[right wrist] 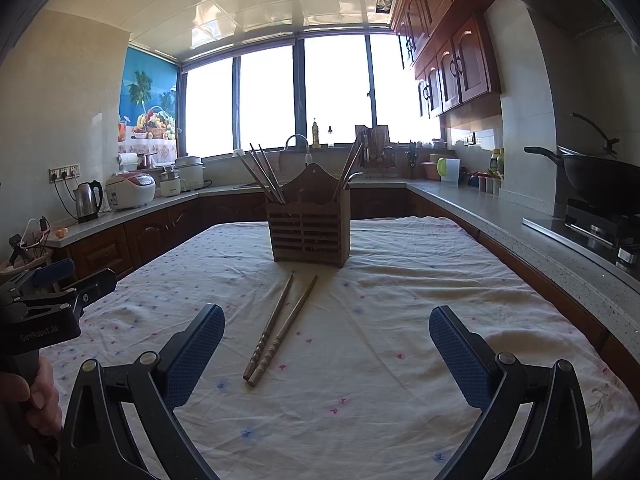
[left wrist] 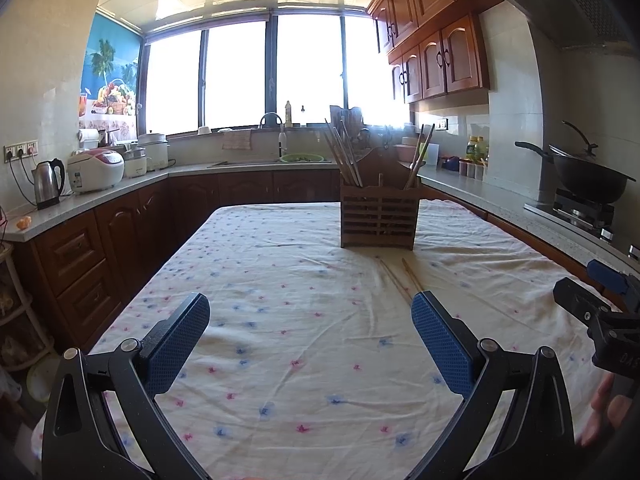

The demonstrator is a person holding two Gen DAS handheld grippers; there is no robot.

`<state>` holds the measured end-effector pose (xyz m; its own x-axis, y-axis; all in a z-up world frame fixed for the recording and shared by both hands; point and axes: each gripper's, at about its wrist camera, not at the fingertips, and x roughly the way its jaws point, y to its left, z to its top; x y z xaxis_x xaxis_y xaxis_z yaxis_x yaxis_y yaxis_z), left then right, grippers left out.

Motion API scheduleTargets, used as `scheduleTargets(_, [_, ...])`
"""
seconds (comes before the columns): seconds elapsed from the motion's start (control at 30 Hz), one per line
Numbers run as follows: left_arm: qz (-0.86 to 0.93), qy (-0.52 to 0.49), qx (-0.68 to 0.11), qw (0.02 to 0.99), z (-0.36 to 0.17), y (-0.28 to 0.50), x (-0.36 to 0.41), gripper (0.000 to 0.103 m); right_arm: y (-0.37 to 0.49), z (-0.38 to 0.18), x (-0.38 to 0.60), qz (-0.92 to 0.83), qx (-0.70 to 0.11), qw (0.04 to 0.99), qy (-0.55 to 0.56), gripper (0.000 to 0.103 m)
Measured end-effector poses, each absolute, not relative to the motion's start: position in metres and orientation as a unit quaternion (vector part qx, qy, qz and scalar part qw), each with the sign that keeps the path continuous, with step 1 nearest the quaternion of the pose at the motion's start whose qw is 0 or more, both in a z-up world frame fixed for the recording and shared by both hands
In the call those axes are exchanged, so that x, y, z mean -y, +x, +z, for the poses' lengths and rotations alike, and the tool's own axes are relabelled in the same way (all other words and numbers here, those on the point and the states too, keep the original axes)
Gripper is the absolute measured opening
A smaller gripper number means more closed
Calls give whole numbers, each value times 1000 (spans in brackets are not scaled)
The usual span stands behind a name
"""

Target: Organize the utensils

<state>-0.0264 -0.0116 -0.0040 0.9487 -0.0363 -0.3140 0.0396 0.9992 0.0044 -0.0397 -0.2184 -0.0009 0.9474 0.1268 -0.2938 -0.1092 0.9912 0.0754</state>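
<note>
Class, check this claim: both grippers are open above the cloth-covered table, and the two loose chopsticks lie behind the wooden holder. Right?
Wrong in one respect: the two loose chopsticks lie in front of the wooden holder, on the near side, as the right wrist view shows. The left gripper and right gripper are open above the table.

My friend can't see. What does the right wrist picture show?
Two wooden chopsticks lie side by side on a flowered tablecloth, between the open right gripper and a wooden holder with more chopsticks. It's a sunny kitchen.
</note>
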Motion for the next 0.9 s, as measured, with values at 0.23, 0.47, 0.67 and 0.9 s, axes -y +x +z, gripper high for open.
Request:
scheduleTargets(0.23, [-20, 6, -159, 987, -4, -26, 12, 103, -40, -1, 218, 62, -151, 986, 31, 103])
scheduleTargets(0.47, [-26, 9, -162, 986, -5, -24, 14, 103, -40, -1, 218, 63, -151, 986, 31, 103])
scheduleTargets(0.67, [-25, 8, -163, 986, -5, -24, 15, 103, -41, 0, 215, 66, -150, 986, 33, 103])
scheduleTargets(0.9, [-27, 10, -166, 986, -6, -22, 17, 103, -41, 1, 214, 67, -150, 986, 35, 103])
